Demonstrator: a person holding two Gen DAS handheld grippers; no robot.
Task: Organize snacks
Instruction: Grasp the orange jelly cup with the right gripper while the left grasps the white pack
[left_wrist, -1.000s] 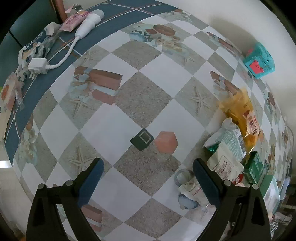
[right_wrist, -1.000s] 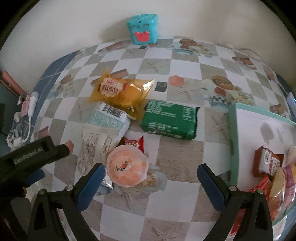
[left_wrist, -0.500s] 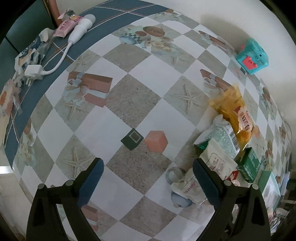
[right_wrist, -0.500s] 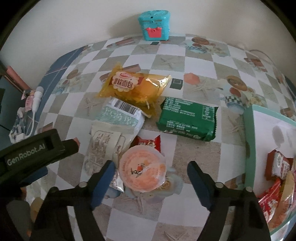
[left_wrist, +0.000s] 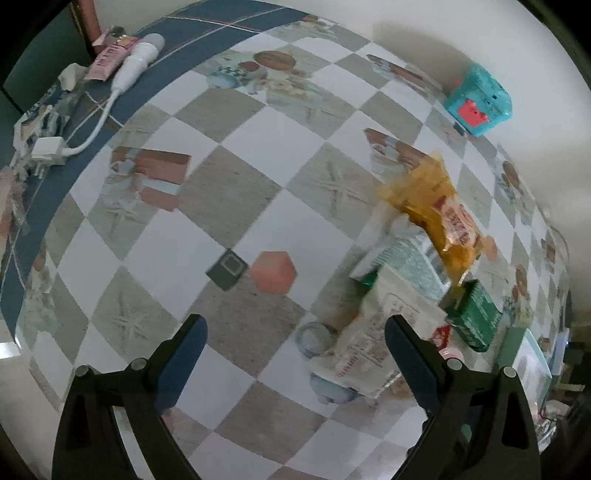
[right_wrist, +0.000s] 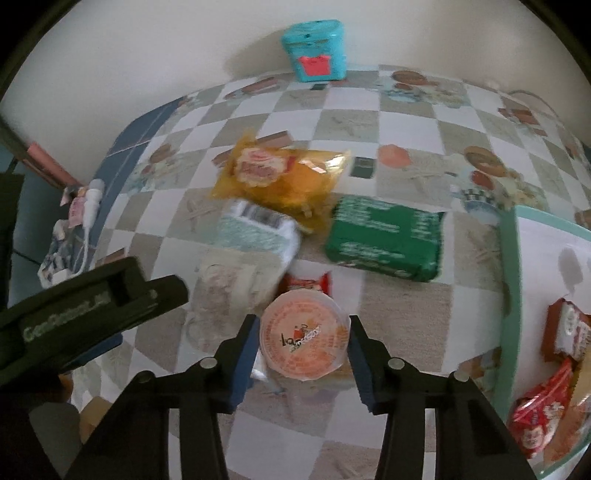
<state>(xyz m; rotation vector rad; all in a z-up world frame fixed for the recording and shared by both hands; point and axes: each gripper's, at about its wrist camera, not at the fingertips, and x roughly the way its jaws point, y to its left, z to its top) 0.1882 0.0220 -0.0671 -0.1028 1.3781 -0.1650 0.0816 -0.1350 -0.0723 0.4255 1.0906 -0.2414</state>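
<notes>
- Checkered oilcloth with seaside prints covered the table (left_wrist: 236, 206), and a pale wall was seen behind it.
- At the lower centre of the right wrist view, the right gripper (right_wrist: 303, 341) was seen with its jaws just closed in around an orange-lidded cup (right_wrist: 303, 338); the blue pads were seen against the cup's sides, so the cup was taken as grasped.
- Above the cup, a small red packet (right_wrist: 308, 283), a white pack (right_wrist: 258, 230), a yellow bag (right_wrist: 280, 181) and a green pack (right_wrist: 386, 238) were found lying close together.
- A teal-rimmed tray (right_wrist: 511, 280) was seen at the right edge, with red-wrapped snacks (right_wrist: 539, 410) in it.
- A teal box (right_wrist: 314, 50) was seen against the wall at the top.
- At the bottom of the left wrist view, the left gripper (left_wrist: 295, 354) was seen with its jaws spread wide, nothing held, above the oilcloth.
- The snack pile was seen at that view's right, blurred.
- A white charger (left_wrist: 46, 151) with its cable was seen at the upper left.
</notes>
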